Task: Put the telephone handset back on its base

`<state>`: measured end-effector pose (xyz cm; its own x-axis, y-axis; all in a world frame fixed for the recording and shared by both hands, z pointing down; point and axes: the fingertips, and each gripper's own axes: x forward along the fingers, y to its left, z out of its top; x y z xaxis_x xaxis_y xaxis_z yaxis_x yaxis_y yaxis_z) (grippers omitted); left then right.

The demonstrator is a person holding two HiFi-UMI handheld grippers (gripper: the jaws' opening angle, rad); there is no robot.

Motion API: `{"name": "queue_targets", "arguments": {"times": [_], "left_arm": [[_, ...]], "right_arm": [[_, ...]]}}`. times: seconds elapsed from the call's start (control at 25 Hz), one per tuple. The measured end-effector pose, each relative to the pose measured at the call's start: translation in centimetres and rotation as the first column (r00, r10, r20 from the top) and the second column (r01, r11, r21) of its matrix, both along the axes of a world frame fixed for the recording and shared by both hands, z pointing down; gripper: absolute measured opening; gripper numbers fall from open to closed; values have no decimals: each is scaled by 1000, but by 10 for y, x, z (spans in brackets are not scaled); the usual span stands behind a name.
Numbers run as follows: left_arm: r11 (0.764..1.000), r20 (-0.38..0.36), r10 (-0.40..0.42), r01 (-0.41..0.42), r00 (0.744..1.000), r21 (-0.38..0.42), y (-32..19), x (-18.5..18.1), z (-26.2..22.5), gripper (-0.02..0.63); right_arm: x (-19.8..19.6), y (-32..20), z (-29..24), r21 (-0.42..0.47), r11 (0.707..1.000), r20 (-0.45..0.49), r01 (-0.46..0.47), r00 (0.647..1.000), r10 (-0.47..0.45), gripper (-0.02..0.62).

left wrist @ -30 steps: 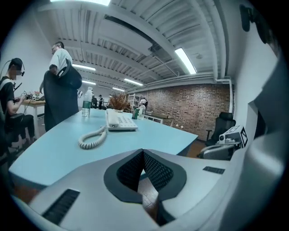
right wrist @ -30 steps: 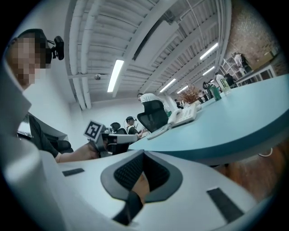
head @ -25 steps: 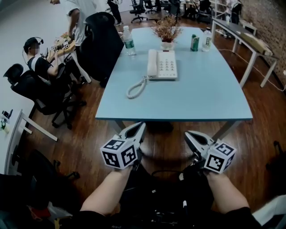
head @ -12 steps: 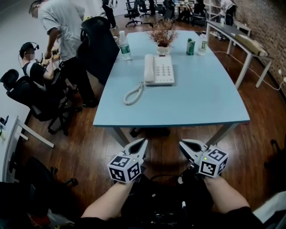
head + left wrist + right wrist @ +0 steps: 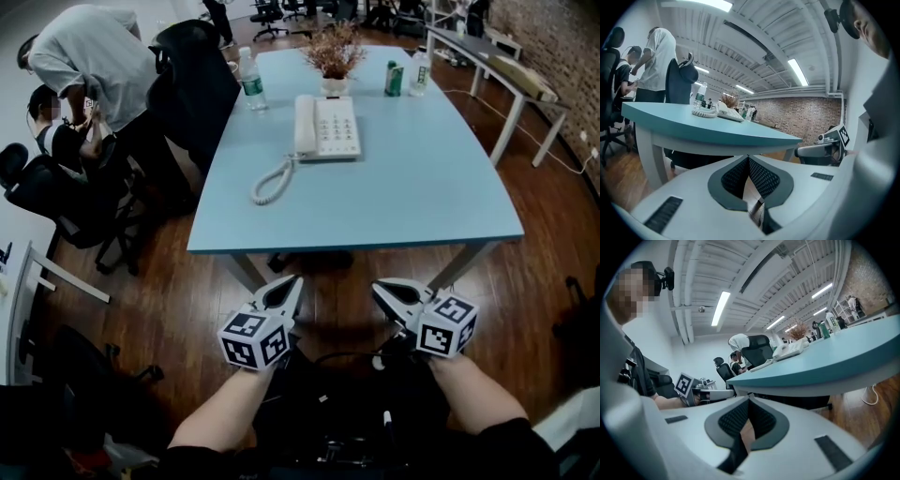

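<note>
- telephone [image 5: 326,128]: pale cream desk set, on the far half of the light blue table [image 5: 412,192], well apart from both grippers
- handset [image 5: 305,127]: lies lengthwise in the cradle along the left side of the base [image 5: 339,129]; same pale colour as the base; grid of pale buttons to its right
- coiled cord [image 5: 269,182]: runs from the near left corner of the set and loops on the tabletop toward the near edge
- left gripper [image 5: 292,280]: jaws pressed together, nothing between the pads; held below and short of the table's near edge
- right gripper [image 5: 377,286]: jaws likewise closed tip to tip, holding nothing; beside the left one, apart from it
- writing: none legible; button print too small; water bottle [image 5: 248,81] has a green label band, text unreadable; green can [image 5: 394,80] and a second bottle [image 5: 419,71] likewise; marker cubes [image 5: 446,326] carry black-and-white square patterns only
- dried plant in a white pot [image 5: 333,54] just behind the telephone
- hard to make out: in both gripper views the telephone is a small shape above the table's rim, with no detail; a standing person [image 5: 89,56] is cut off at the frame's top; a seated person [image 5: 56,141] is partly behind them
</note>
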<state>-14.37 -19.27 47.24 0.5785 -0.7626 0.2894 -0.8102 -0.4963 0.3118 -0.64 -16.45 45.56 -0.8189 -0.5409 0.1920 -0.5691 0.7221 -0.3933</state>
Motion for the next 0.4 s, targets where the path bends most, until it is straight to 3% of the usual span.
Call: {"name": "queue_targets", "arguments": {"times": [0.4], "left_arm": [[1000,0,-12,12,1000,-15,-1,-6,7,0]], "right_arm": [[3,-1,16,-28,1000,-22,-4,1000,3,12]]}}
